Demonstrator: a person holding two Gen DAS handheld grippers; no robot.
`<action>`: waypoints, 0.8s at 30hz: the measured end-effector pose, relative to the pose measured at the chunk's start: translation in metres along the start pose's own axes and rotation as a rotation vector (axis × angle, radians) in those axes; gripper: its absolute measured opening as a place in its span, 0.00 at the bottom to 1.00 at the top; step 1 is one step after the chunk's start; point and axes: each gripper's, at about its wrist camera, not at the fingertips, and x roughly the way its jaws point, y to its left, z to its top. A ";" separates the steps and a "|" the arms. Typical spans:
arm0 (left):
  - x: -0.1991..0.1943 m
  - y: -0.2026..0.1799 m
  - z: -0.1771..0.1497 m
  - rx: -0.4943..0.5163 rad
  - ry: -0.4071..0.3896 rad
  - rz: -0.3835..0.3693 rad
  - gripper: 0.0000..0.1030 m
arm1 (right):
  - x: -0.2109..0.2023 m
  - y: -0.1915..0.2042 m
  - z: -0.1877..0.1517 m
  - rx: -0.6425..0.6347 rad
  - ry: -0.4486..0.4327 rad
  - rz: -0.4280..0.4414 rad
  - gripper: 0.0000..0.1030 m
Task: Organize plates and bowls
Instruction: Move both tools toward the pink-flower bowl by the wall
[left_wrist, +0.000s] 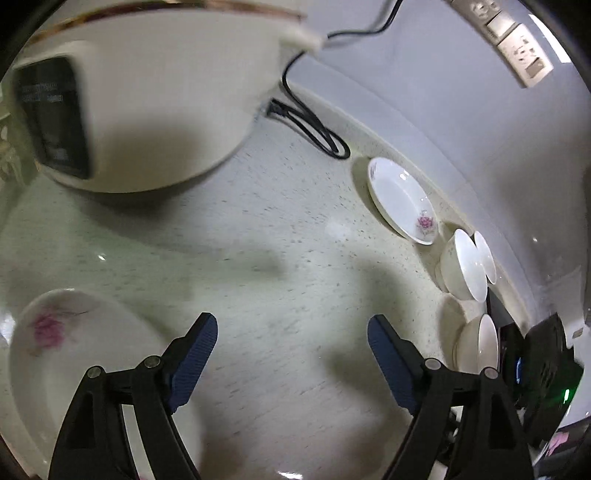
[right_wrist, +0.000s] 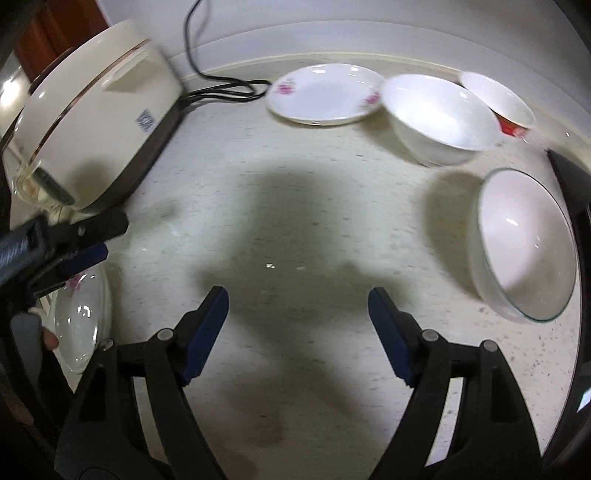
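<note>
My left gripper (left_wrist: 291, 332) stands open over bare countertop, nothing between its blue pads. A white plate with a pink flower (left_wrist: 74, 354) lies just left of it, partly under the left finger. In the right wrist view my right gripper (right_wrist: 297, 306) is also open and empty above the counter. At the back lie a second flowered plate (right_wrist: 325, 94), a white bowl (right_wrist: 439, 118) and a small bowl with red outside (right_wrist: 498, 101). A larger white bowl (right_wrist: 524, 243) sits at the right. The left gripper (right_wrist: 92, 240) shows above the near plate (right_wrist: 81, 317).
A cream rice cooker (left_wrist: 147, 92) (right_wrist: 96, 122) stands at the back left, its black cord (left_wrist: 314, 125) trailing along the wall. Wall sockets (left_wrist: 517, 48) sit above. A dark device (left_wrist: 546, 369) stands at the counter's right end, beside the bowls.
</note>
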 end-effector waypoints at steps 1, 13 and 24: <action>0.005 -0.002 0.003 -0.003 0.010 -0.003 0.82 | 0.000 -0.004 0.000 0.008 0.002 -0.001 0.78; 0.062 -0.065 0.038 0.079 0.098 -0.002 0.82 | 0.008 -0.030 0.005 0.046 -0.004 0.006 0.78; 0.125 -0.097 0.106 0.084 0.119 0.004 0.82 | 0.004 -0.022 0.017 -0.022 -0.082 0.035 0.78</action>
